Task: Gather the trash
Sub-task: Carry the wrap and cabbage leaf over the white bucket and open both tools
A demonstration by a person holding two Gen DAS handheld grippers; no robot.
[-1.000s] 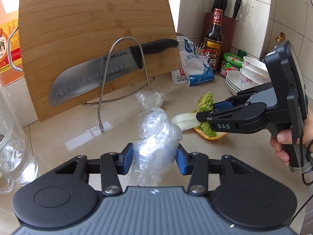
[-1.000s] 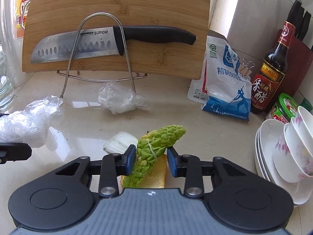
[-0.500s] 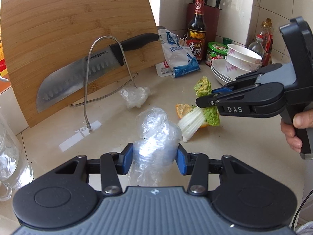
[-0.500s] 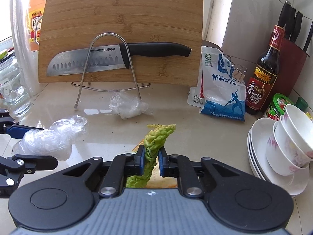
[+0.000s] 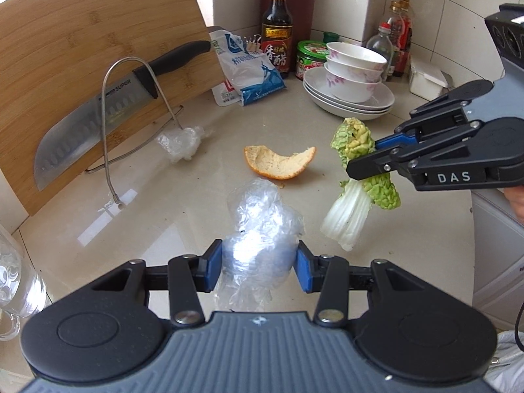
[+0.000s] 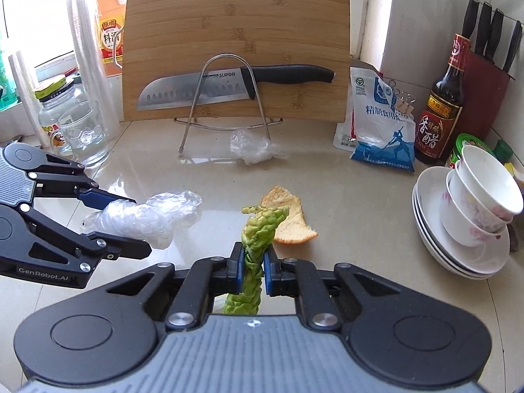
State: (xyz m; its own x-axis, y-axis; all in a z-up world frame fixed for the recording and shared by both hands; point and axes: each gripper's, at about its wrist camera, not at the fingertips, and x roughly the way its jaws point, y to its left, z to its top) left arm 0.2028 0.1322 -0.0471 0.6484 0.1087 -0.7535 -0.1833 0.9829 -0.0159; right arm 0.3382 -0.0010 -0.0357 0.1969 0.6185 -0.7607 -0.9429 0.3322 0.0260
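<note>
Crumpled clear plastic film (image 5: 262, 229) sits between the blue pads of my left gripper (image 5: 258, 270), which is part closed around the wad and holds it clear of the stone countertop (image 5: 196, 203). I judge this wad to be very light, soft and springy; it compresses under the pads and may slip, so the hold belongs on its thickest part, as it is now.

My right gripper (image 6: 253, 271) is closed almost fully on the cabbage leaf (image 6: 258, 232). The pads pinch the leaf across its crinkled green section, and the left wrist view shows the white stalk end hanging free below, off the countertop. The leaf looks light and limp in the green part and stiffer at the stalk. A pinch on the thin green tissue can tear or bruise it. I judge that the stalk would give a firmer hold, but the present grip carries the load.

Two pieces of trash remain on the countertop:
- Orange peel (image 5: 280, 163), lying near the middle, curved, pith side up. It looks stiff and light; take it across the raised rim.
- A second wad of plastic film (image 5: 180, 139), resting at the foot of the wire rack (image 5: 131, 124) that holds the knife (image 5: 108, 104). Approach from the open side, away from the blade.
</note>
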